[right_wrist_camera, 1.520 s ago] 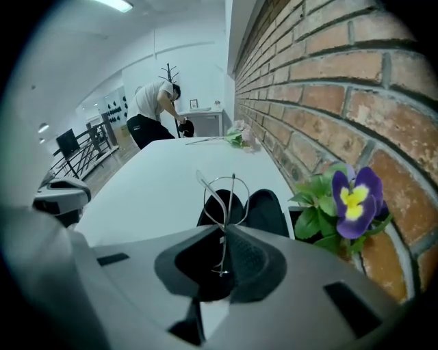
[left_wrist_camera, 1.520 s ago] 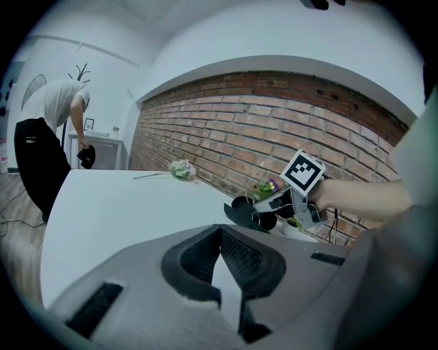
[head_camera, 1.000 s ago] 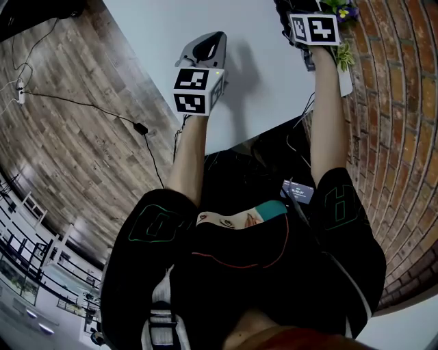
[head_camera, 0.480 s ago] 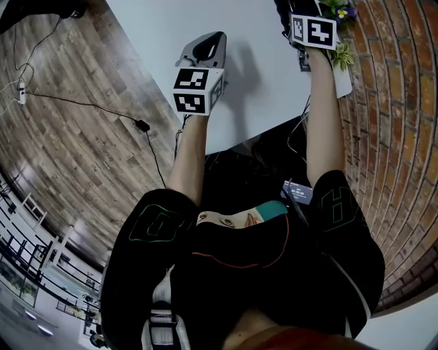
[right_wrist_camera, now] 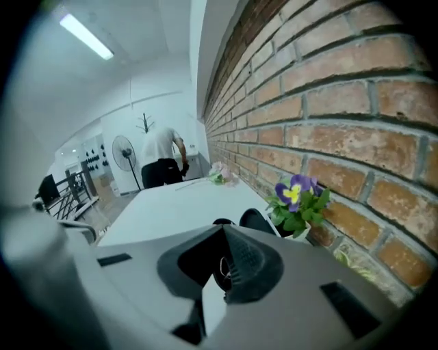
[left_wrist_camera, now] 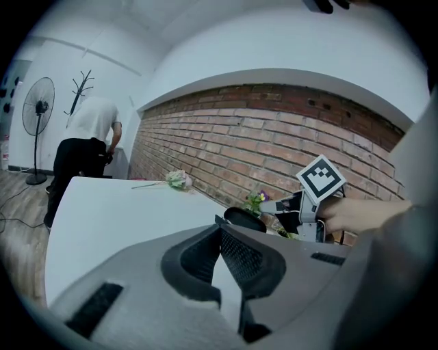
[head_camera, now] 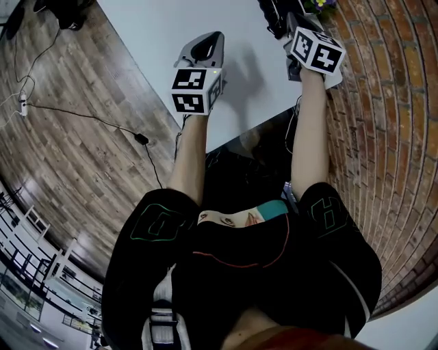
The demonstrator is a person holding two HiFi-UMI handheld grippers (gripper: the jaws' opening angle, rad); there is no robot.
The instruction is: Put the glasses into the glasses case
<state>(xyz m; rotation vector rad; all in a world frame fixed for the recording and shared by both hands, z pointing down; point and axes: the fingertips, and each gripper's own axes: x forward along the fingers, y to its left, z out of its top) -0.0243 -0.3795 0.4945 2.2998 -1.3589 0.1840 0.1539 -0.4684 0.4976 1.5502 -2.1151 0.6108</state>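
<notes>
On the white table [head_camera: 164,27], my left gripper [head_camera: 207,42] stands with its jaws closed and nothing between them; its tips [left_wrist_camera: 217,228] meet in the left gripper view. My right gripper [head_camera: 291,27] is at the table's far right by the brick wall, its tips [right_wrist_camera: 223,230] also together. Just beyond it lies a black rounded object [right_wrist_camera: 258,221], also in the left gripper view [left_wrist_camera: 244,219] and at the head view's top edge [head_camera: 270,9]. I cannot tell whether it is the case or the glasses. A second dark shape [right_wrist_camera: 220,222] sits beside it.
A potted purple pansy [right_wrist_camera: 298,199] stands against the brick wall [head_camera: 383,123], right of my right gripper. A cut flower [left_wrist_camera: 179,179] lies at the table's far end. A person [left_wrist_camera: 87,154] bends over there, near a fan [left_wrist_camera: 40,113]. Cables [head_camera: 82,106] run over the wooden floor.
My right gripper has swung left and turned, so its marker cube now sits tilted. The left gripper has stayed where it was.
</notes>
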